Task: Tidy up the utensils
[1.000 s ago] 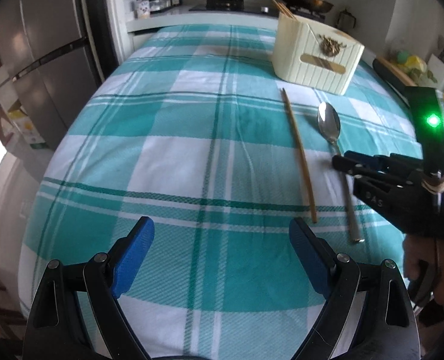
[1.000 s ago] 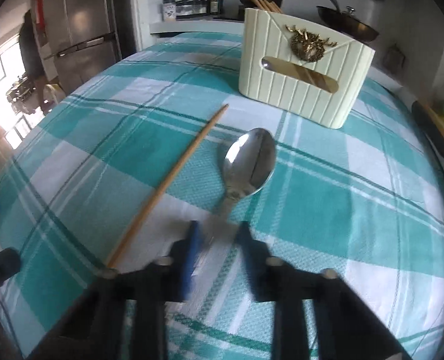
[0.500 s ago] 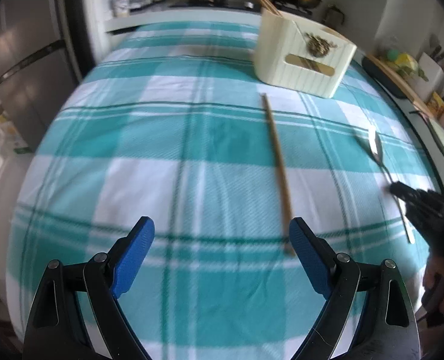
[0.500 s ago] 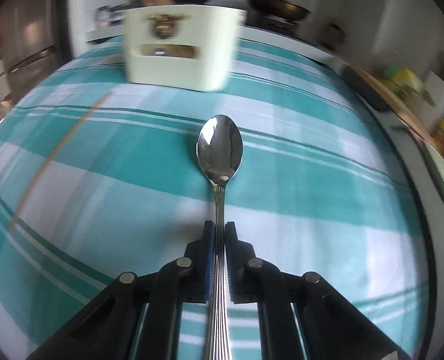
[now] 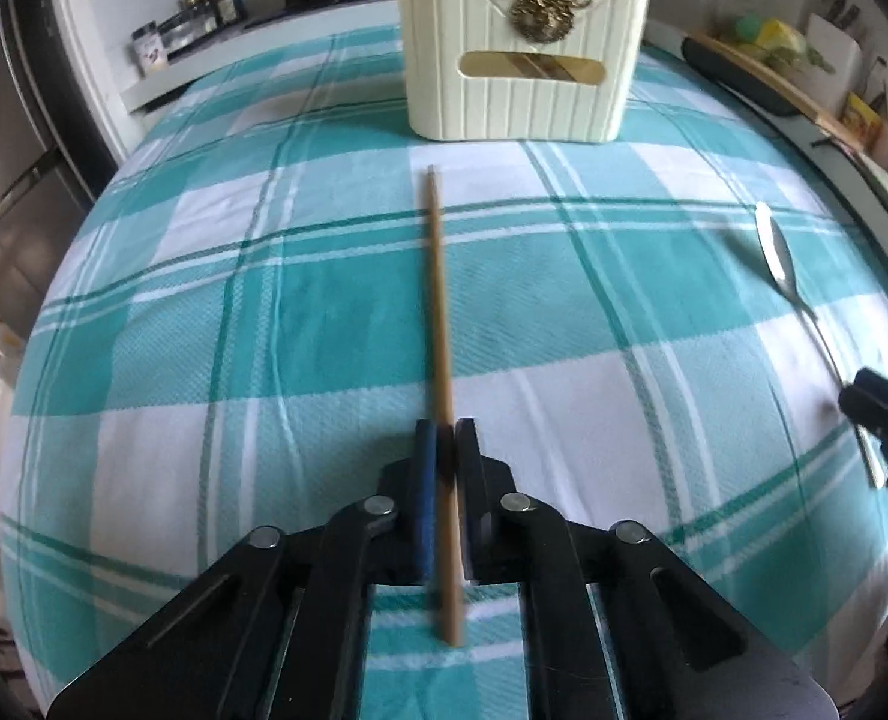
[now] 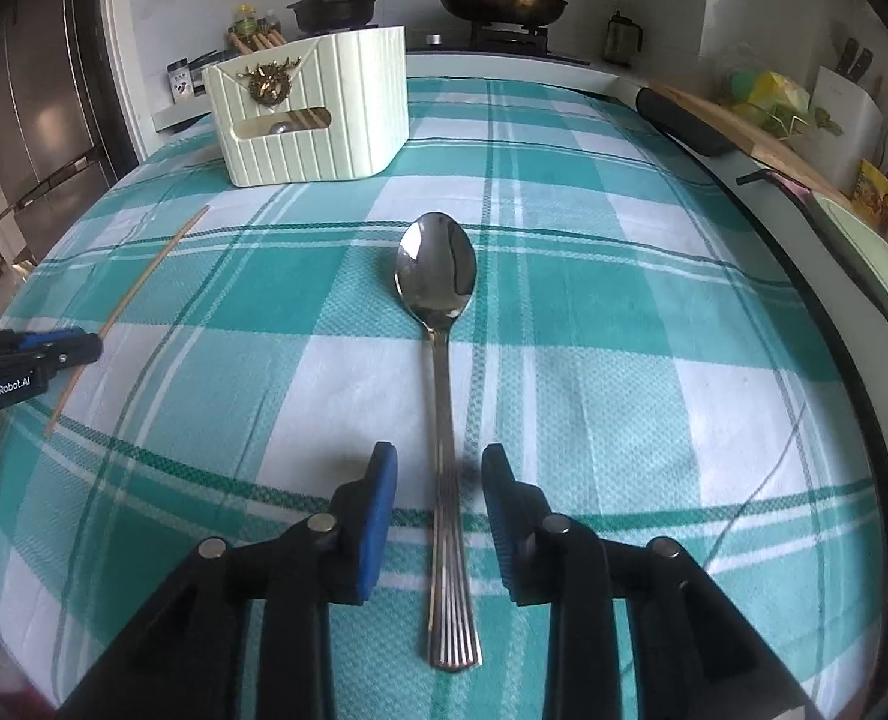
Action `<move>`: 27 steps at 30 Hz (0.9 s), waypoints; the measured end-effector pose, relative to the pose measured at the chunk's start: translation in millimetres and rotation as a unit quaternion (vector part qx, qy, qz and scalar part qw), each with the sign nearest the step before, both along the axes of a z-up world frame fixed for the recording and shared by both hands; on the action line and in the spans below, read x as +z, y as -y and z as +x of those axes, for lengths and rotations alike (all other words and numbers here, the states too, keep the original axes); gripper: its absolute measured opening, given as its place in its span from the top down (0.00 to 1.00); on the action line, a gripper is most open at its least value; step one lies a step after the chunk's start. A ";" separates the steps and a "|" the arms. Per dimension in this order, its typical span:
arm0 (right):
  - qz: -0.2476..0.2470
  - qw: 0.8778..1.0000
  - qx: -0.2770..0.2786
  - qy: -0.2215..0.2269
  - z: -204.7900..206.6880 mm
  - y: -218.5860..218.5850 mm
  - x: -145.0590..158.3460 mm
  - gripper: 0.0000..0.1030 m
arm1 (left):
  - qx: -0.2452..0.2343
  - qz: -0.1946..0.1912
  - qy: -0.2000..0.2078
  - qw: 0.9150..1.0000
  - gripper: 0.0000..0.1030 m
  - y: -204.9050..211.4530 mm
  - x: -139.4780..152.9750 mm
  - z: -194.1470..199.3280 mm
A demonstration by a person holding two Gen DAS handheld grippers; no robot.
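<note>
A wooden chopstick (image 5: 438, 324) lies on the teal checked tablecloth (image 5: 264, 312), pointing at a cream utensil holder (image 5: 519, 54). My left gripper (image 5: 445, 438) is shut on the chopstick near its near end. A steel spoon (image 6: 441, 372) lies flat on the cloth, bowl away from me. My right gripper (image 6: 438, 468) is open, with its fingers either side of the spoon's handle, not touching it. The holder (image 6: 312, 114) holds several chopsticks and a spoon. The spoon (image 5: 774, 252) also shows at the right in the left wrist view, and the left gripper (image 6: 84, 348) at the left in the right wrist view.
A stove with a black pot (image 6: 336, 3) and a pan (image 6: 501, 3) stands behind the table. A fridge (image 6: 36, 96) is at the left. A cutting board (image 6: 738, 126) and knife block (image 6: 846, 102) sit on the counter at the right.
My left gripper moved right onto the chopstick and shut on it. My right gripper, shut on the spoon's handle half a second ago, has opened and the spoon lies on the cloth.
</note>
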State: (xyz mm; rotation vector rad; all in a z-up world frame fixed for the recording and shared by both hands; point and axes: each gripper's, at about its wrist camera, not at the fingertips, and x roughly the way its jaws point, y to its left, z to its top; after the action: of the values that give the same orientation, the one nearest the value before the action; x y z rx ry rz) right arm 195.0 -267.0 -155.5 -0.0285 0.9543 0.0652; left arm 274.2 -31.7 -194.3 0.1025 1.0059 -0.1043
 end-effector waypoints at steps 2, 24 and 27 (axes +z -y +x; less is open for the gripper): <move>0.005 1.000 -0.005 0.002 -0.7 4.8 0.6 0.71 | 0.005 -0.009 0.001 1.000 0.96 0.4 0.6 -10.9; -0.009 0.999 0.029 -0.013 68.9 -11.3 -2.7 0.40 | -0.050 -0.053 -0.073 0.995 0.28 -1.9 1.8 38.9; -0.027 0.999 0.035 -0.016 89.1 -20.0 -10.5 0.40 | -0.046 -0.028 -0.064 0.997 0.32 5.5 -0.5 52.2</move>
State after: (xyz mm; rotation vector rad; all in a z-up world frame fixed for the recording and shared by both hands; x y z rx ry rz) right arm 284.1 -247.0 -166.0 -0.1110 0.9868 0.1052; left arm 326.5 -37.2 -194.8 0.0920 1.1251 -0.2242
